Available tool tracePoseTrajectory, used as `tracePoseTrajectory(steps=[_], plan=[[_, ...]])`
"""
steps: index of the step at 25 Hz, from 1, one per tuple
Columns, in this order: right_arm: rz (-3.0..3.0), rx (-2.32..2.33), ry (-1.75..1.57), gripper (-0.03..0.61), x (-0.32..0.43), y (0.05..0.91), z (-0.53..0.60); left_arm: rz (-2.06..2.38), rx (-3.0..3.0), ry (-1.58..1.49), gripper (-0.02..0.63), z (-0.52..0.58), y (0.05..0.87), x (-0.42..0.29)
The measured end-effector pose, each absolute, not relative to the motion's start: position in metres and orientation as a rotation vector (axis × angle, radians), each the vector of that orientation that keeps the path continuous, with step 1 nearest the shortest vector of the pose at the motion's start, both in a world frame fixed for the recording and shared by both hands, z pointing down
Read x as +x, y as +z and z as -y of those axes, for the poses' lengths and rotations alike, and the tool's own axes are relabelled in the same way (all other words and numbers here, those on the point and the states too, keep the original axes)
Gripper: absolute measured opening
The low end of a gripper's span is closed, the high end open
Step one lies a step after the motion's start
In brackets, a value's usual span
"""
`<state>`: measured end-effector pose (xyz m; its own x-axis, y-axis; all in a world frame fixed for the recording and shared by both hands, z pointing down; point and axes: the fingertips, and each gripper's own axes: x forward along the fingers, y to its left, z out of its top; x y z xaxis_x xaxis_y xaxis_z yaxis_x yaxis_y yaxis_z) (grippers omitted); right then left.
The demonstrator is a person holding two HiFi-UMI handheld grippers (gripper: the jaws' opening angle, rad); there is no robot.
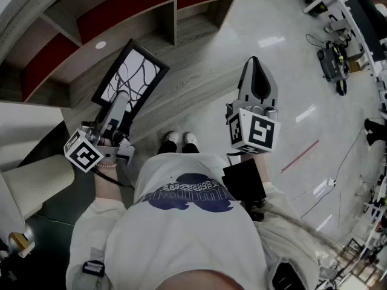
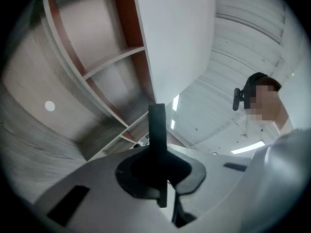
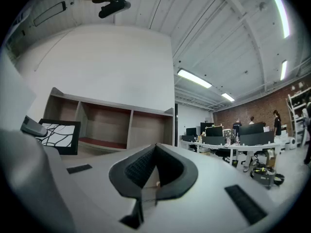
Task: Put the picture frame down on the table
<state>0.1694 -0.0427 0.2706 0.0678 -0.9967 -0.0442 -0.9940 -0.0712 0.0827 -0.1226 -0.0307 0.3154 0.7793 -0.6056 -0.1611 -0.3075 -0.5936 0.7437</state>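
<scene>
The picture frame is black-edged with a white sheet of black curved lines. My left gripper is shut on its lower edge and holds it tilted above the wooden top of a shelf unit. In the left gripper view the frame shows edge-on as a thin dark bar pinched between the jaws. The right gripper view shows the frame at the left, off the surface. My right gripper hangs shut and empty over the floor, well right of the frame; its pads meet with nothing between them.
The shelf unit has red-backed compartments. A cream cushioned seat sits at the lower left. Glossy floor spreads to the right, with a red line and cables. Desks with monitors and people stand far off.
</scene>
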Motion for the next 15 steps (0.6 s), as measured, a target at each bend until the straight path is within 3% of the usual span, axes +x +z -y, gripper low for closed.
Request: tracePoseTrajectory(steps=[15], plan=[[2.106,2.258,-0.171,-0.003,0.1707,0.2715,0.0451,0.674,2.227,-0.529,0.019,0.0312,0.3173,-0.1236]])
